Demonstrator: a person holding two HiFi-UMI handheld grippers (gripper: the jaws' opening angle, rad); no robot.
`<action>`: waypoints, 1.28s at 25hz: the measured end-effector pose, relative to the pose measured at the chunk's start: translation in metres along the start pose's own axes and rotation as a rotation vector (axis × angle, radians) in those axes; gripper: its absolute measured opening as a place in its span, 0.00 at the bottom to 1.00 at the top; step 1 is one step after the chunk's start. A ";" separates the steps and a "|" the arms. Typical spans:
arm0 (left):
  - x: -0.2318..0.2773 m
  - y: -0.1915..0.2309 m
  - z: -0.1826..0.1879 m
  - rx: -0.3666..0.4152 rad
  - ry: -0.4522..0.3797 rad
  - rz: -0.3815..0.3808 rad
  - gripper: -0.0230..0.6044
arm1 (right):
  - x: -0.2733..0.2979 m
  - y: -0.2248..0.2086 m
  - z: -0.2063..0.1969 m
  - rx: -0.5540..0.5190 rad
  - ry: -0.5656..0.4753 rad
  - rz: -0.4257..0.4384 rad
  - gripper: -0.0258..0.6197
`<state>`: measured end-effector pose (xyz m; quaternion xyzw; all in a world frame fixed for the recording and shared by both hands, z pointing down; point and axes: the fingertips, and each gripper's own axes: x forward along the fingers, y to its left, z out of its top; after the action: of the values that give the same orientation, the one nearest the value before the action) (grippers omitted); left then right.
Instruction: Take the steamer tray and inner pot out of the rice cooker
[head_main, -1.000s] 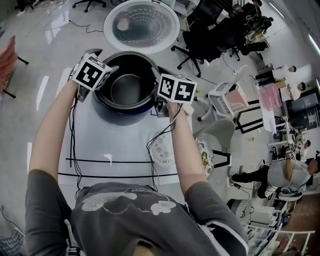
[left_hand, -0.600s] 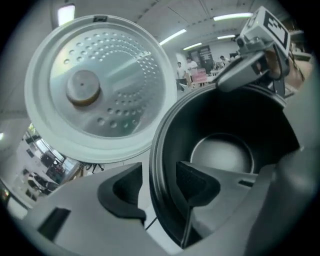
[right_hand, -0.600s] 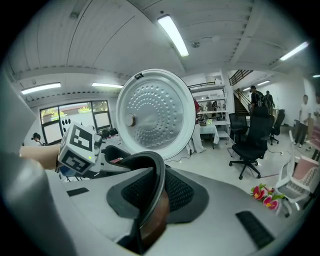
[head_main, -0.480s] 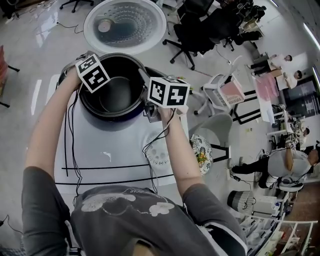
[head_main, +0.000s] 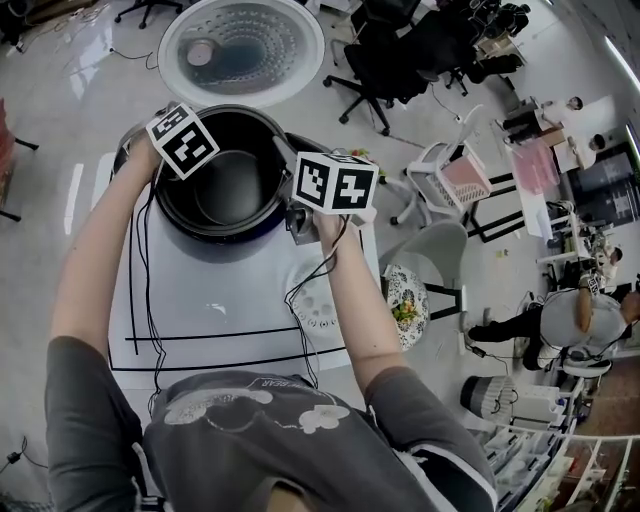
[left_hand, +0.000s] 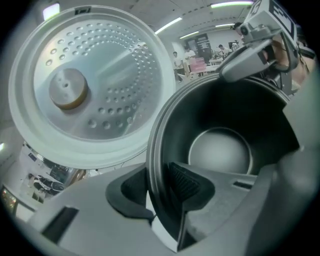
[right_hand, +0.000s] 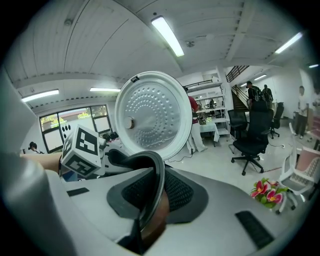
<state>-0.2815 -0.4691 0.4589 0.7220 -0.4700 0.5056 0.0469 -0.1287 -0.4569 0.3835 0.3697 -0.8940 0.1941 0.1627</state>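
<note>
The left gripper has come down onto the left side of the inner pot, and its jaws have just been closing there. The pot's rim now stands between them, one pad against the inside wall and the other outside, so we read it as pinching the rim. The right gripper is clamped on the opposite, right side of the rim, with the thin metal edge squeezed between its pads.

We judge that both sides are now gripped, so the lift can begin. The pot is not yet out: it sits deep in the rice cooker at the far end of the table, under the raised lid. A white perforated disc lies near the table's right edge, half under the right forearm. We take it for the steamer tray, already out.

Both forearms reach forward from the near edge. The left gripper tips steeply down over the rim, and the right one lies flatter, angled in from the side. We would raise both together and keep them level, since an uneven pull could jam the pot.
</note>
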 end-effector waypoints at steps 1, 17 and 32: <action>-0.003 0.000 0.002 -0.011 -0.001 -0.006 0.23 | -0.002 0.000 0.001 0.009 -0.007 0.003 0.17; -0.057 0.013 0.043 -0.072 -0.136 0.015 0.13 | -0.025 0.000 0.021 0.065 -0.069 0.048 0.17; -0.175 0.022 0.069 -0.222 -0.331 0.183 0.11 | -0.102 0.048 0.083 -0.050 -0.277 0.159 0.17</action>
<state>-0.2584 -0.4081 0.2814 0.7398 -0.5877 0.3274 0.0021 -0.1071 -0.4029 0.2560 0.3168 -0.9389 0.1312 0.0313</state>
